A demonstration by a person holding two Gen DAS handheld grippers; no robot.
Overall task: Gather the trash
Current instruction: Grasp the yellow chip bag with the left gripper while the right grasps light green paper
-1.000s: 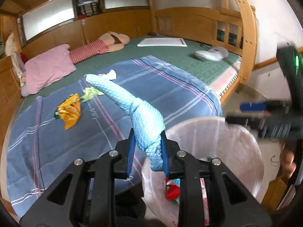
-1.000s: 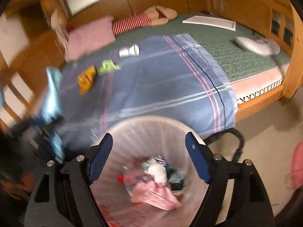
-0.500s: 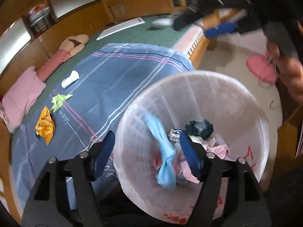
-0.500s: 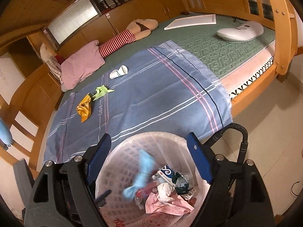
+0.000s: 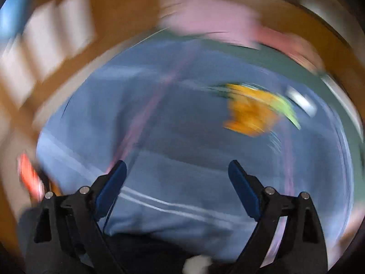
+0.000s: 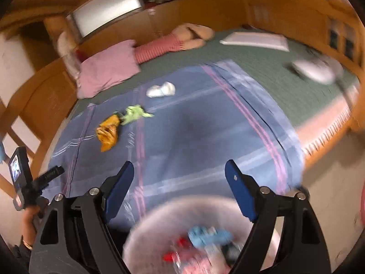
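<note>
An orange wrapper point(image 6: 107, 133) lies on the blue plaid blanket point(image 6: 194, 137), with a green scrap point(image 6: 134, 113) beside it and a white paper cup point(image 6: 160, 90) farther back. The white bin point(image 6: 159, 223) stands below the bed's edge; a light blue cloth point(image 6: 208, 237) lies on top of its trash. My right gripper point(image 6: 179, 174) hangs above the bin's near rim, open and empty. In the blurred left wrist view my left gripper point(image 5: 176, 173) is over the blanket, its jaws still opening with nothing between them; the orange wrapper point(image 5: 251, 114) is ahead to the right.
A pink pillow point(image 6: 107, 73), a striped doll point(image 6: 168, 43), a white board point(image 6: 255, 40) and a white device point(image 6: 312, 68) lie farther back on the green mattress point(image 6: 262, 68). Wooden bed rails point(image 6: 296, 11) ring it. A hand point(image 6: 28, 219) holds the left gripper at far left.
The left gripper let go of the light blue cloth, which fell into the bin, then swung fast over the blanket with its jaws widening. The right gripper drifted toward the bed, staying open.
</note>
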